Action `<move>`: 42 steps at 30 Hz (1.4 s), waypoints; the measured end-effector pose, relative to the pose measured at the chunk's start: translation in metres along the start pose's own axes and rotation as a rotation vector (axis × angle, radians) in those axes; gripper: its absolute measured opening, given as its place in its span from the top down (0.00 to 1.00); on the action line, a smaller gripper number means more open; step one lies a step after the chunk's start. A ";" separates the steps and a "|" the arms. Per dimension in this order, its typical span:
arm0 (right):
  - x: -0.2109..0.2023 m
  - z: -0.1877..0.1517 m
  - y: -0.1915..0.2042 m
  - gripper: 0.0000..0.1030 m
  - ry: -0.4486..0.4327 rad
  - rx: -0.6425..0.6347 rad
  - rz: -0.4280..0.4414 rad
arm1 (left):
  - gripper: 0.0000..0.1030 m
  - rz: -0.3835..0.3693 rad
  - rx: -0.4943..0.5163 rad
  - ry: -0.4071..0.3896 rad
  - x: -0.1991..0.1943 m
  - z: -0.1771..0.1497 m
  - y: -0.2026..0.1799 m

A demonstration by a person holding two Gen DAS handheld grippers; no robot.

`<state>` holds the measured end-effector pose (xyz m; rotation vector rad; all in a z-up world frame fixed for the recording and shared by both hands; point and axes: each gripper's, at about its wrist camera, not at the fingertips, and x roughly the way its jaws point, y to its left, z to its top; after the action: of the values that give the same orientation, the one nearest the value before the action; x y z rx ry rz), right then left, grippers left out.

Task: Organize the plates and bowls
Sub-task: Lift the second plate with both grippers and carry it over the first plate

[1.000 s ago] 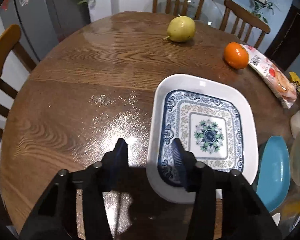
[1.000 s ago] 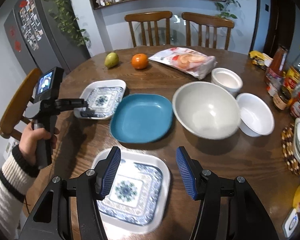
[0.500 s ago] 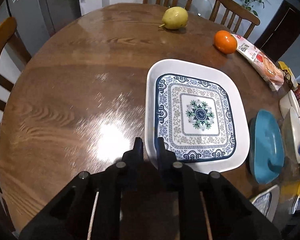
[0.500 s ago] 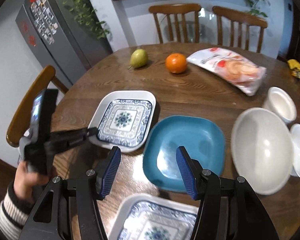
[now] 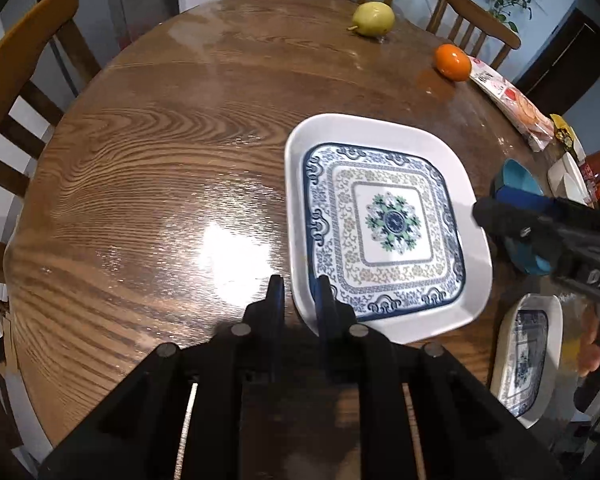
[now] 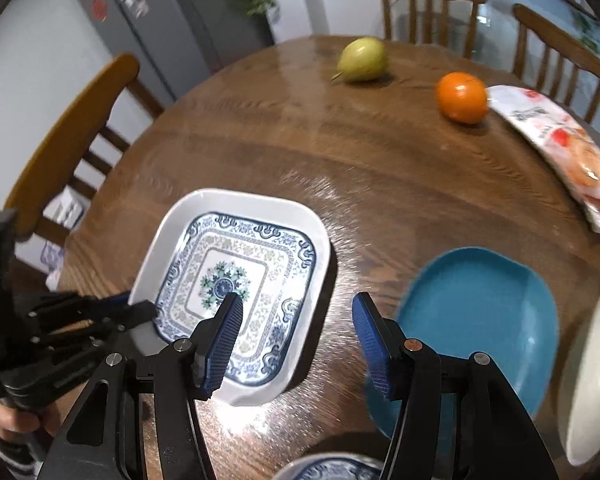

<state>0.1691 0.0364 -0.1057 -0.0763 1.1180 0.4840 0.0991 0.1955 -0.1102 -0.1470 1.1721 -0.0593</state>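
Note:
A square white plate with a blue floral pattern (image 5: 388,224) (image 6: 236,280) is held a little above the round wooden table (image 5: 160,160). My left gripper (image 5: 300,300) is shut on its near-left rim. My right gripper (image 6: 296,328) is open and empty, hovering between this plate and a blue plate (image 6: 476,320); it also shows at the right of the left wrist view (image 5: 512,208). A second patterned plate (image 5: 528,356) lies at the near right edge. A large pale bowl (image 6: 596,372) is at the far right.
A pear (image 5: 372,19), an orange (image 5: 453,62) and a snack packet (image 6: 564,148) lie on the far side of the table. Wooden chairs (image 5: 16,80) stand around it. Small white bowls and bottles (image 5: 592,176) are at the right edge.
My left gripper closed on the patterned plate's rim and lifted it. My right gripper moved forward and left from above the near plate toward the held plate, still open.

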 end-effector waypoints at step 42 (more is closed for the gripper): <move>-0.029 -0.010 0.009 0.92 -0.130 0.069 -0.036 | 0.85 0.058 0.025 -0.182 -0.026 0.016 -0.024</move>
<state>0.1473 0.0319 -0.0833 -0.0044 1.0033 0.4122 0.1047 0.1764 -0.0768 -0.0940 0.9929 -0.0093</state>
